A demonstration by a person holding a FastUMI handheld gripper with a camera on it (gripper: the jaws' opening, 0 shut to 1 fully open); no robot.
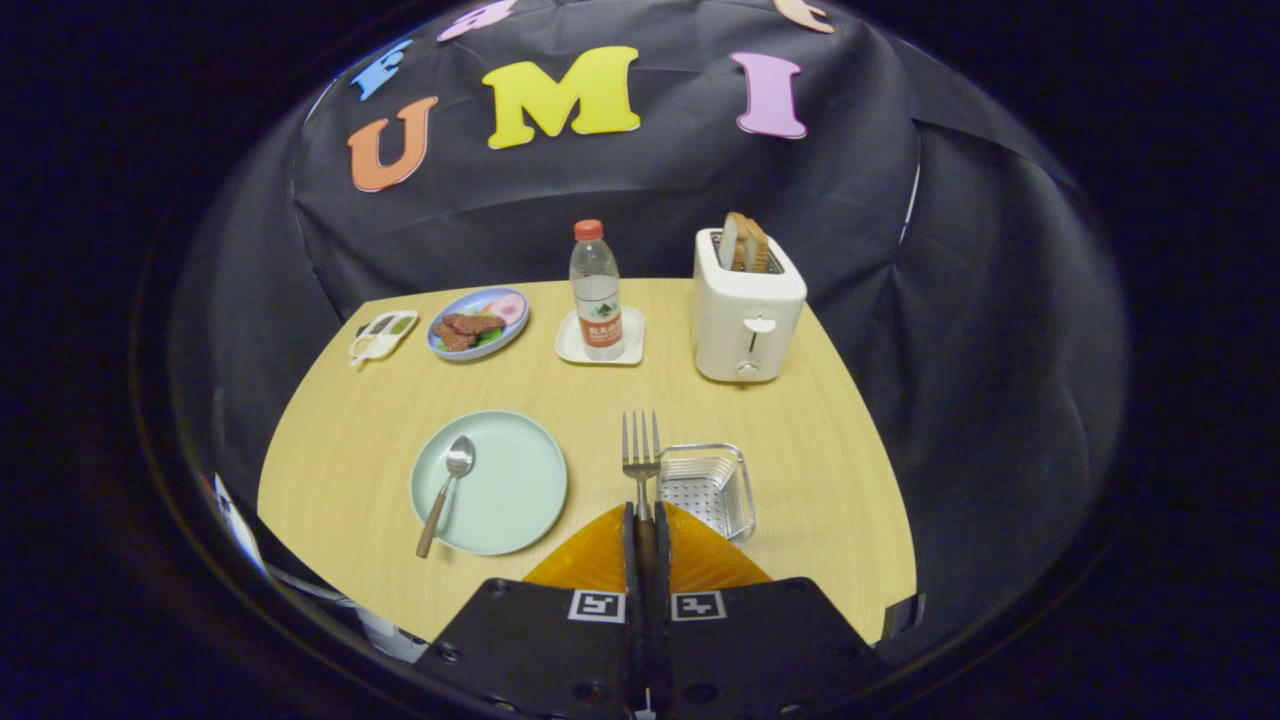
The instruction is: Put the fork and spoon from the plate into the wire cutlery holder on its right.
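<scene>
The gripper has its two fingers closed on the handle of the fork, which runs straight ahead from between them with the tines pointing toward the far edge of the table. The fork appears lifted off the surface, though its height cannot be judged. The wire cutlery holder sits just to the right of the fork, near the table's front edge, its open top facing up and its near corner partly behind the right finger. So the coming move likely turns on a small shift to the right and a tilt of the fork's long axis toward the holder's opening. The spoon remains on the plate, left of the fingers, its bowl toward the far edge.
</scene>
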